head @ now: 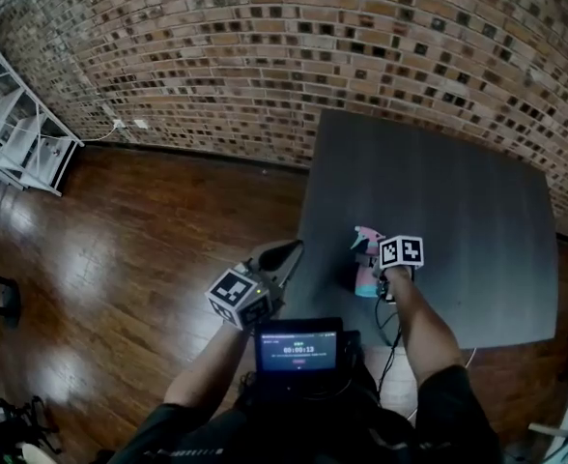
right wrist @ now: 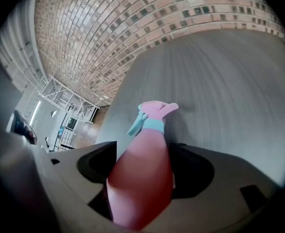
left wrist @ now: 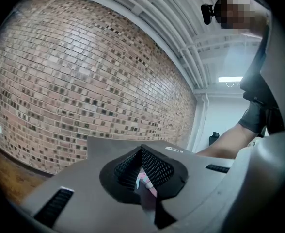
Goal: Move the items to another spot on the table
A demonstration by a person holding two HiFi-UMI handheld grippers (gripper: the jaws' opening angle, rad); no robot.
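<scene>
1. Loft-style studio or lab workroom.
2. Bare brick wall (head: 265,37) across 12 o'clock; polished wooden floor (head: 120,249) at 9 o'clock.
3. White metal rack (head: 23,148) at 10 o'clock; plain dark table (head: 458,211) at 2 o'clock.
4. Overhead, white pipes (left wrist: 181,28) and a strip light (left wrist: 229,79).

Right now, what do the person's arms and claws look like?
Both the left claw and right claw are grey with black pads, each carrying a cube of black-and-white square markers. A black cable trails below the right one. Dark short sleeves.
</scene>
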